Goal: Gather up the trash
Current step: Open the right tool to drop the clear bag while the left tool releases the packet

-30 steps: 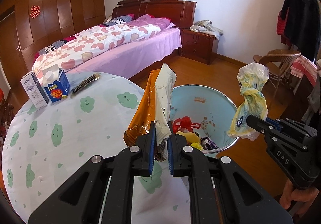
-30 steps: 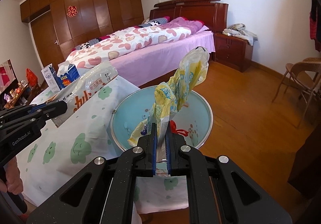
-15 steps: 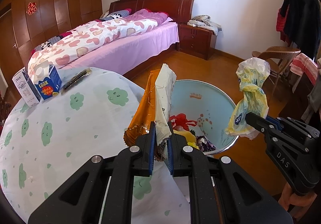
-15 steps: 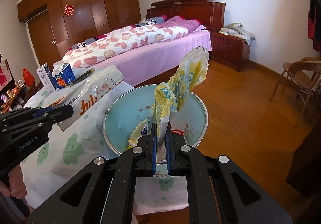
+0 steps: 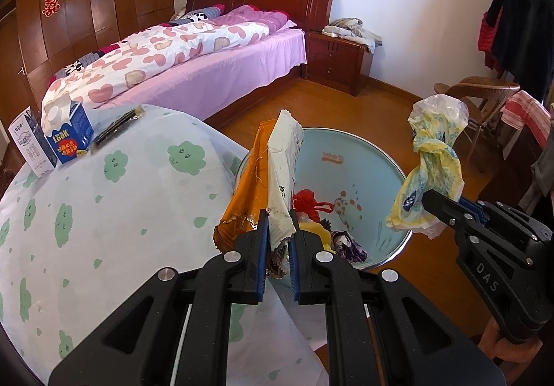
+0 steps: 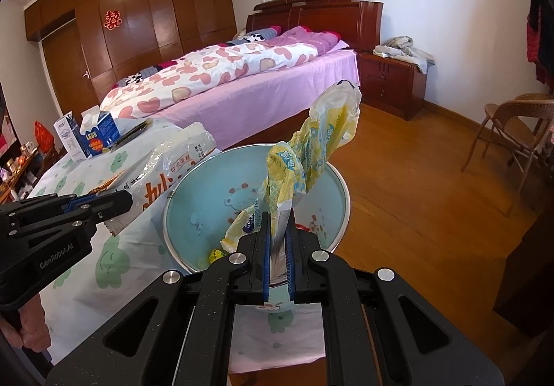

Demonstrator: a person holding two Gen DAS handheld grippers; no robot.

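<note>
My left gripper [image 5: 278, 230] is shut on an empty snack bag [image 5: 277, 171], white on one face and orange foil on the other, standing upright over the near rim of the light blue trash bin [image 5: 374, 157]. The same snack bag [image 6: 166, 174] juts from the left gripper [image 6: 117, 202] in the right wrist view. My right gripper [image 6: 278, 230] is shut on a crumpled yellow and white plastic bag [image 6: 311, 147], held above the trash bin [image 6: 194, 192]. In the left wrist view that plastic bag [image 5: 432, 157] hangs from the right gripper [image 5: 429, 202]. Red, yellow and purple trash lies in the bin.
A round table with a cloud-print cloth [image 5: 104, 213] stands left of the bin, bearing two cartons [image 5: 65, 136] and a dark wrapper [image 5: 117, 126]. A bed [image 5: 194, 64], a nightstand [image 5: 339, 60] and a wicker chair [image 5: 481, 98] ring the wooden floor.
The left gripper with the snack bag has shifted toward the bin and sunk a little. The right gripper and its plastic bag have stayed nearly still.
</note>
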